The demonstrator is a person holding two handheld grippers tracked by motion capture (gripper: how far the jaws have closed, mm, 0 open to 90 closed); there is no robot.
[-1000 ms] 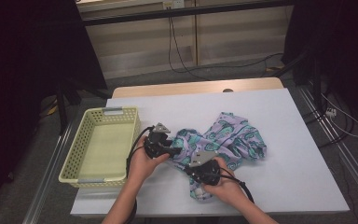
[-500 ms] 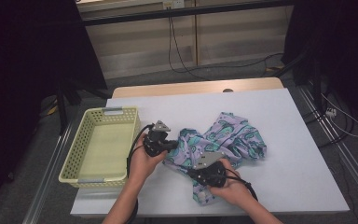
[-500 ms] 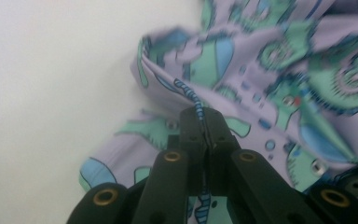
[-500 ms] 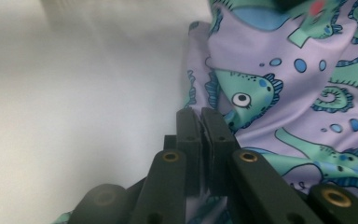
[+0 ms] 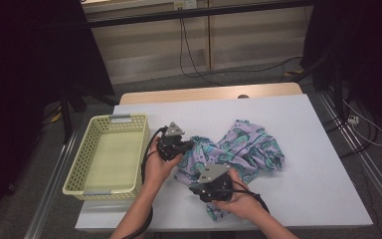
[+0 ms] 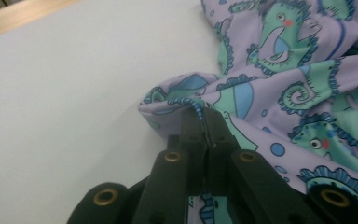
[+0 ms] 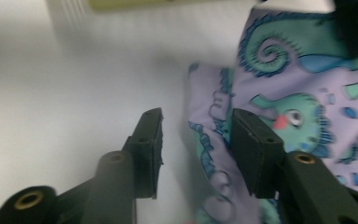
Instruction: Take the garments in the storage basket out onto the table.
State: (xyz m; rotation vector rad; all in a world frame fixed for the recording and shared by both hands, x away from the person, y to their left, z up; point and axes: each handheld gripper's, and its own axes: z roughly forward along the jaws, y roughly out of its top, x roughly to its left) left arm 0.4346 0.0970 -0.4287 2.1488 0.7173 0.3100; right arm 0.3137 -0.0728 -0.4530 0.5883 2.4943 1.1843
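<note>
Pinching a fold at the cloth's (image 5: 234,149) left edge, my left gripper (image 6: 204,122) is clamped tight. My right gripper (image 7: 196,140) has just been opening, jaws apart around a hem, the cloth crumpled mid-table (image 5: 303,119) beside 1 basket (image 5: 79,169).

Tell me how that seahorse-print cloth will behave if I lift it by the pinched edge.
Probably floppy: the cloth lies in soft folds and bunches where the left gripper pinches its edge. It should drape and trail, not hold shape. It looks thin and light, so the free end near the right gripper may drag across the table.
</note>
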